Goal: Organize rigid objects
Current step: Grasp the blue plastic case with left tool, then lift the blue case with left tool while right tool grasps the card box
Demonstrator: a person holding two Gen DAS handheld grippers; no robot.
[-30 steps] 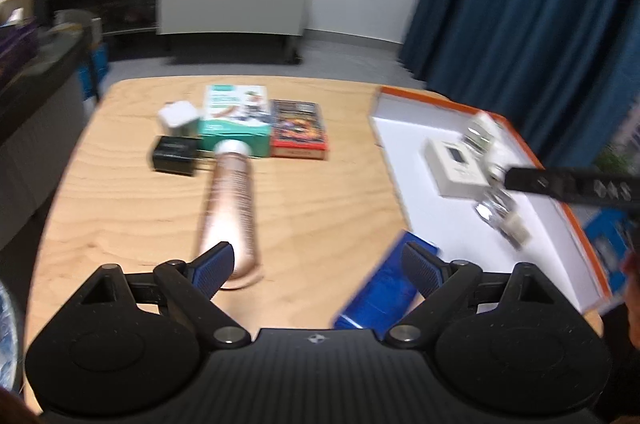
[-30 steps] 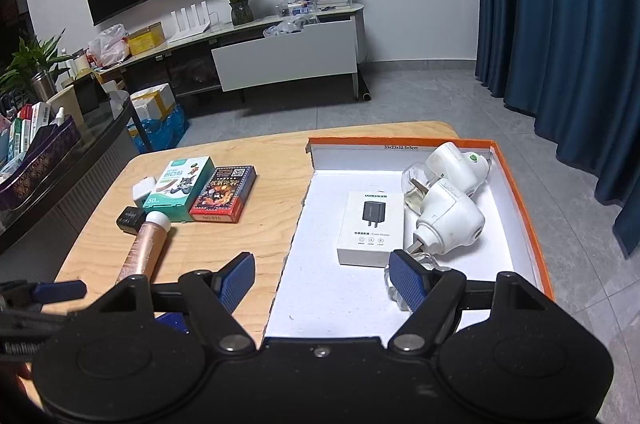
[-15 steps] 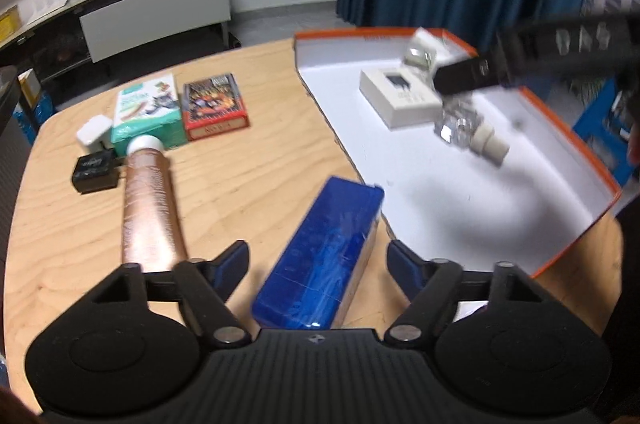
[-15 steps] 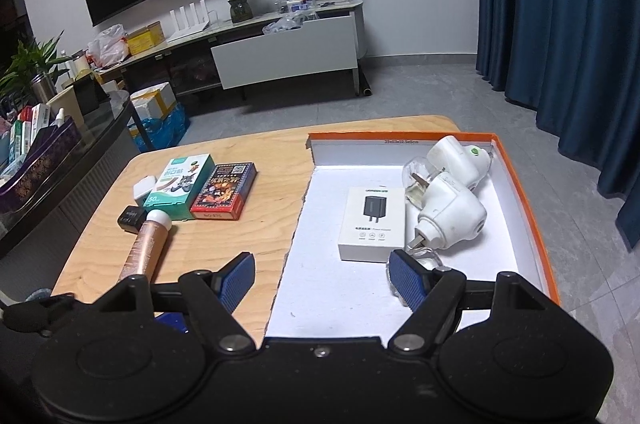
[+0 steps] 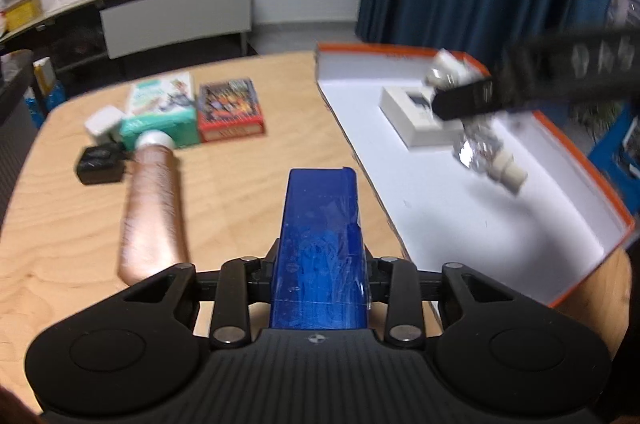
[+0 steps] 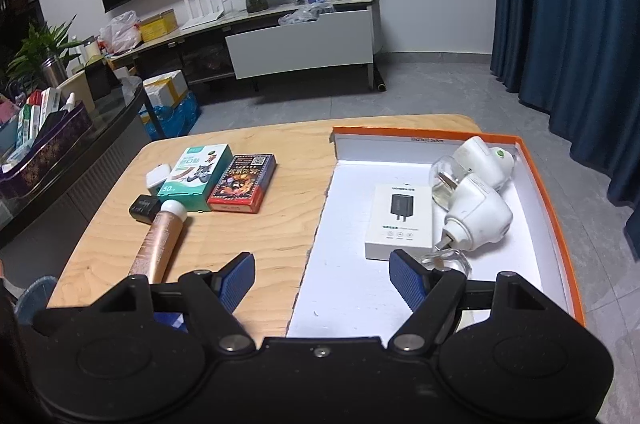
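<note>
A long blue box (image 5: 320,224) points straight ahead between the fingers of my left gripper (image 5: 320,272), which is shut on its near end; it sits low over the wooden table (image 5: 248,192). A copper tube (image 5: 154,208) lies just left of it. My right gripper (image 6: 320,268) stands open with nothing between its fingers, over the near left edge of the orange-rimmed white tray (image 6: 344,224). The tray holds a white charger box (image 6: 400,220) and two white plug-in devices (image 6: 480,212). The right gripper shows blurred in the left wrist view, above the tray.
A green box (image 6: 196,176), a red card box (image 6: 242,184), a black charger (image 6: 144,208) and a white cube (image 6: 157,178) sit at the table's far left. A dark glass table (image 6: 100,144) stands left, a blue curtain (image 6: 560,4) right, a TV stand (image 6: 300,44) behind.
My left gripper has closed onto the blue box, which lay askew between open fingers half a second ago and now sits straight in the grip. The right gripper has stayed still and open.
</note>
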